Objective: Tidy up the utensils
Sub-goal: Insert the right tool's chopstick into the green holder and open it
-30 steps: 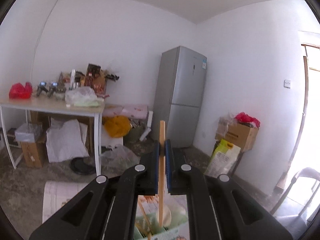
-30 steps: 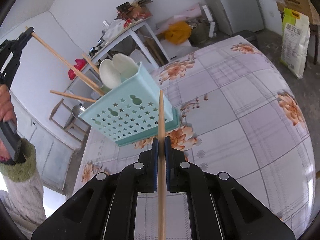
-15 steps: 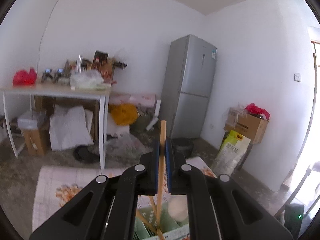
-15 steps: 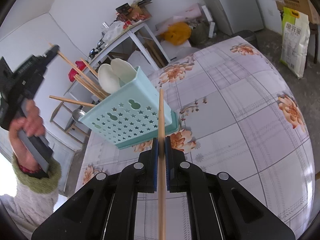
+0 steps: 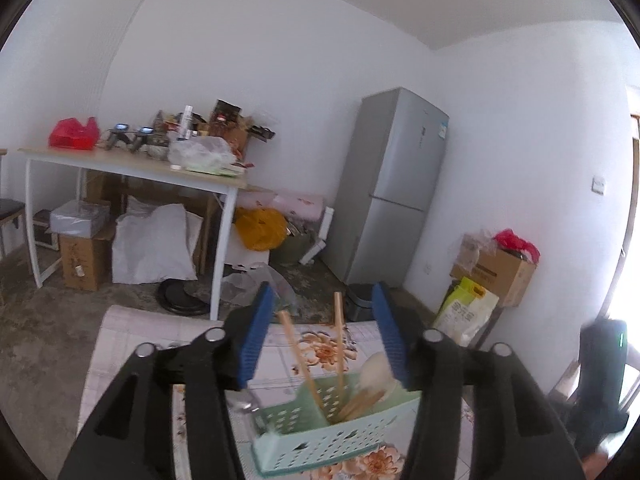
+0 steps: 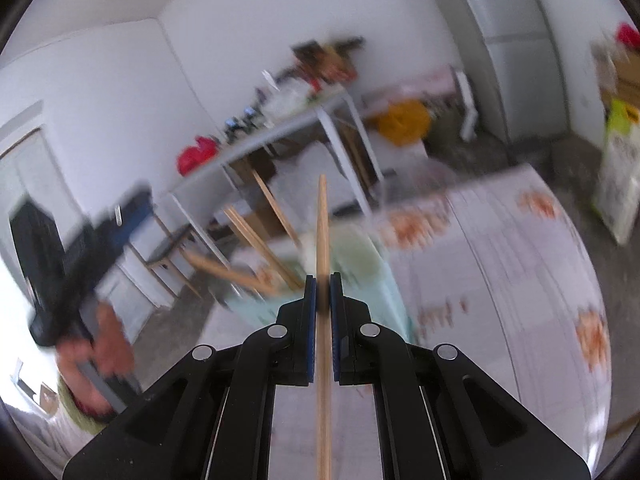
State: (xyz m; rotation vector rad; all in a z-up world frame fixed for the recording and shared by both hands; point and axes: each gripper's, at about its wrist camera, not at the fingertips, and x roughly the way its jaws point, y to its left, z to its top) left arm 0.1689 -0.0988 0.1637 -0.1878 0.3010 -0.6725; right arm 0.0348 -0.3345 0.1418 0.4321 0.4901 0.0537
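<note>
In the left wrist view my left gripper (image 5: 322,288) hangs just above the mint basket (image 5: 332,436), its jaws opening. A wooden chopstick (image 5: 338,340) stands in the basket between the blue pads, touching neither. A second chopstick (image 5: 298,356) and a white spoon (image 5: 376,368) lean in the basket too. My right gripper (image 6: 323,280) is shut on another chopstick (image 6: 322,224), which points up over the blurred basket (image 6: 360,256). Several chopsticks (image 6: 256,240) stick out of it. A person's hand (image 6: 100,344) holds the left tool at the left edge.
The basket stands on a table with a floral cloth (image 6: 500,280). Behind it are a grey fridge (image 5: 396,184), a cluttered white side table (image 5: 132,168), cardboard boxes (image 5: 496,276) and a yellow-green sack (image 5: 466,312) on the floor.
The left gripper sank toward the basket and opened, letting go of its chopstick, which now stands in the basket. The right gripper rose with its chopstick; its view is blurred.
</note>
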